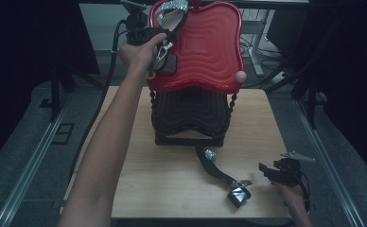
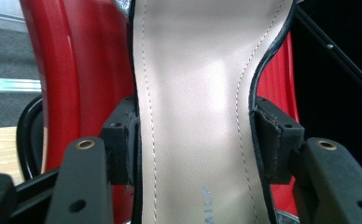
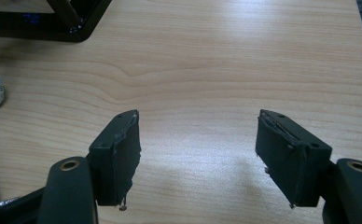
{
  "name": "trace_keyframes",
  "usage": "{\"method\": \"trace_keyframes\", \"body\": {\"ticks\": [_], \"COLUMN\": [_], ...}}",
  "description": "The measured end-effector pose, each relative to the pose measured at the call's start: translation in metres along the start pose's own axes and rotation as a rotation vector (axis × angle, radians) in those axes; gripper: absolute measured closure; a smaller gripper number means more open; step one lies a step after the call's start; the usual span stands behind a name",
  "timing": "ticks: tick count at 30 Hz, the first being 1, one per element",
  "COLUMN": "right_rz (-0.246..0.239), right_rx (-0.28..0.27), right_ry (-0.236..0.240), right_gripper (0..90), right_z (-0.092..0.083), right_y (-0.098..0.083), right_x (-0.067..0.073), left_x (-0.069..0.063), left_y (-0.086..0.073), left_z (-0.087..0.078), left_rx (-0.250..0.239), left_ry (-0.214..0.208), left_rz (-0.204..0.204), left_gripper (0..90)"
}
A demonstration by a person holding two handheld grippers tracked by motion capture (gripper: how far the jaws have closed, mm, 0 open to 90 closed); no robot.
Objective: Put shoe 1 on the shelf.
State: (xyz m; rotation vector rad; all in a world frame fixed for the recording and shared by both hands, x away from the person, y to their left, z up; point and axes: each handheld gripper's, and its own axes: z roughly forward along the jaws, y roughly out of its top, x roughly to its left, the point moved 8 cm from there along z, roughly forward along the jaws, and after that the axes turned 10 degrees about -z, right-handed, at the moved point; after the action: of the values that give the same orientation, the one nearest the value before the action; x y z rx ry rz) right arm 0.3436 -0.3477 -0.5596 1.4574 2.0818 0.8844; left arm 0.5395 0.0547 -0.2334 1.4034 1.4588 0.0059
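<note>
Nearest us, our right gripper (image 1: 270,171) rests low at the bench's (image 1: 172,175) near right corner, jaws spread wide over bare wood. Just left of it a black sandal (image 1: 222,177) lies on the bench. Beyond stands a two-tier rack, its black lower tray (image 1: 191,116) beneath a red upper tray (image 1: 210,47). Farthest, our left gripper (image 1: 165,35) clamps a second sandal's beige insole (image 2: 193,107) against the red tray's far left.

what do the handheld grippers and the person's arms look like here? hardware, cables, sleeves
Both grippers are black. Left gripper: blocky pads on arms with brass-ringed holes; a black cable trails from it. Right gripper: the same build, pad edges frayed; in the high view a grey plate sits on top. Both forearms are bare, no sleeves showing.
</note>
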Motion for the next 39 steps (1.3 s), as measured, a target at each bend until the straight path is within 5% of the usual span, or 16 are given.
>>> {"method": "trace_keyframes", "body": {"ticks": [10,18,25,39], "right_rz": [-0.003,-0.005,-0.002,0.001], "right_rx": [-0.003,-0.005,-0.002,-0.009], "right_ry": [0.001,0.002,0.0,0.0], "right_gripper": [30.9,30.9,30.9,30.9], "right_z": [0.001,0.001,0.001,0.0], "right_y": [0.001,0.001,0.001,0.002], "right_x": [0.002,0.003,0.001,0.002], "left_x": [-0.001,-0.007,-0.011,-0.01], "left_y": [-0.004,-0.004,0.003,-0.004], "left_z": [0.007,0.006,-0.002,-0.03], "left_rx": [-0.006,0.01,-0.043,-0.018], "left_ry": [0.113,0.085,0.028,-0.074], "left_rz": [0.072,0.061,0.064,0.114], "left_gripper": [39.3,26.7,22.0,24.0]}}
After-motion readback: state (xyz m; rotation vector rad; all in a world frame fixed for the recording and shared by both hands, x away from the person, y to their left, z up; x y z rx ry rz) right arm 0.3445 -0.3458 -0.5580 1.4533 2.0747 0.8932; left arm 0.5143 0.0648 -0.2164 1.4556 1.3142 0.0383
